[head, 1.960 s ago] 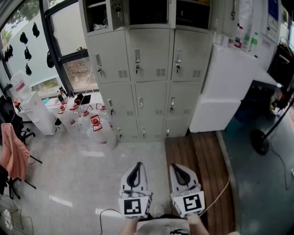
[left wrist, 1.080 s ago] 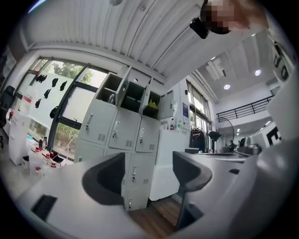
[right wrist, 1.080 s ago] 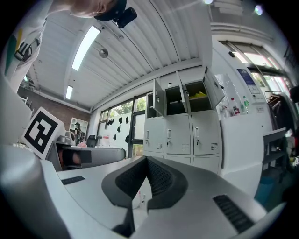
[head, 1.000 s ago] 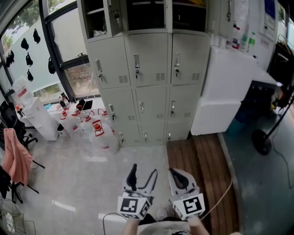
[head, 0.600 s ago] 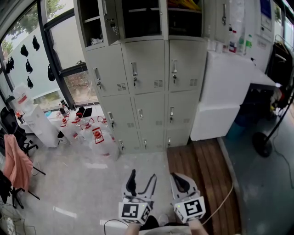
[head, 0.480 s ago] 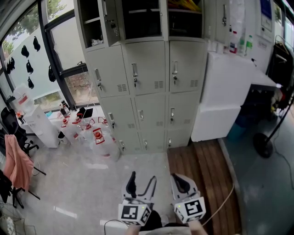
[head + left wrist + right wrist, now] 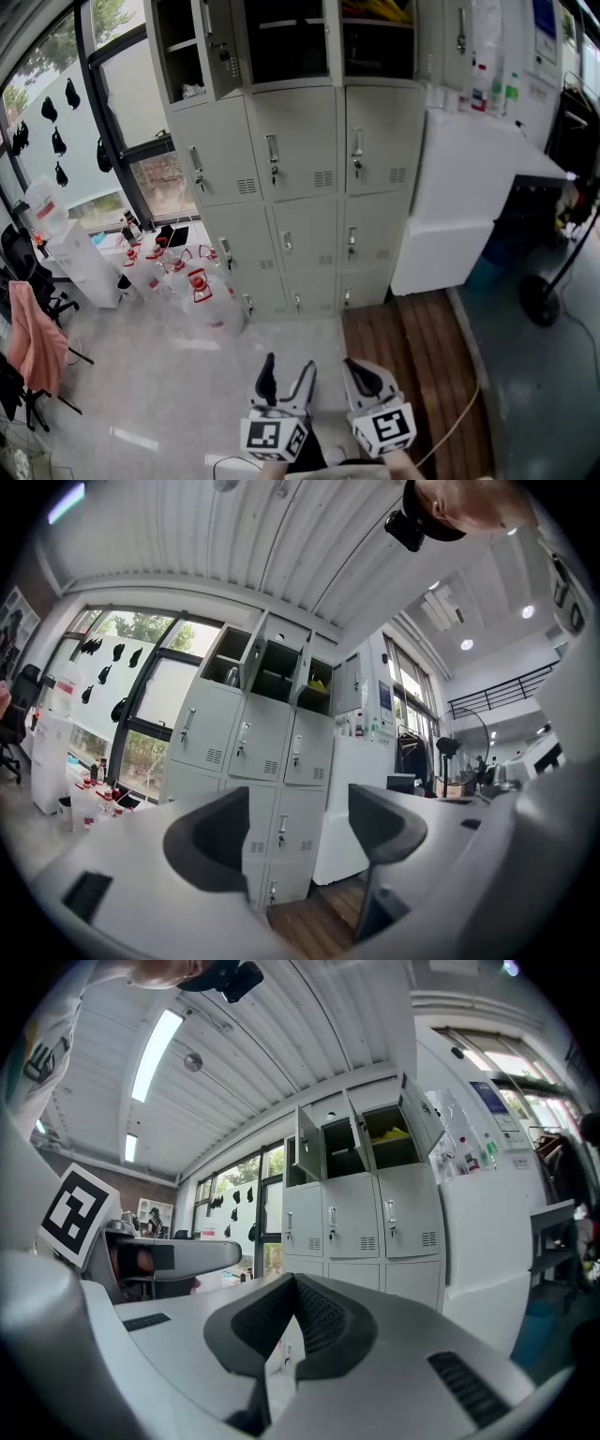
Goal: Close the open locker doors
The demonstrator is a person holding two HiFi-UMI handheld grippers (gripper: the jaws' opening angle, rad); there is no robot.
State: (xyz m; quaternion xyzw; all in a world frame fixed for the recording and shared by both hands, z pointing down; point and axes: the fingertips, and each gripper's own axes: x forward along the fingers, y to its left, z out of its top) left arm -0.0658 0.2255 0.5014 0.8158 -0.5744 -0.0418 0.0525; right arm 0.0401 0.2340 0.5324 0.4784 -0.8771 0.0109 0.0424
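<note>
The white left gripper (image 7: 296,829) has its black-padded jaws spread wide with nothing between them. The white right gripper (image 7: 292,1324) has its jaws pressed together, also empty. Both are held low and side by side, well apart from the tall pale-grey metal locker bank (image 7: 309,178) ahead. Its lower doors are shut. The top row stands open, with one grey locker door (image 7: 217,47) swung out at the left and another (image 7: 457,37) at the right. Clear plastic jugs with red caps (image 7: 192,281) stand on the floor by the bank's lower left. A white cabinet (image 7: 469,178) stands against its right side.
</note>
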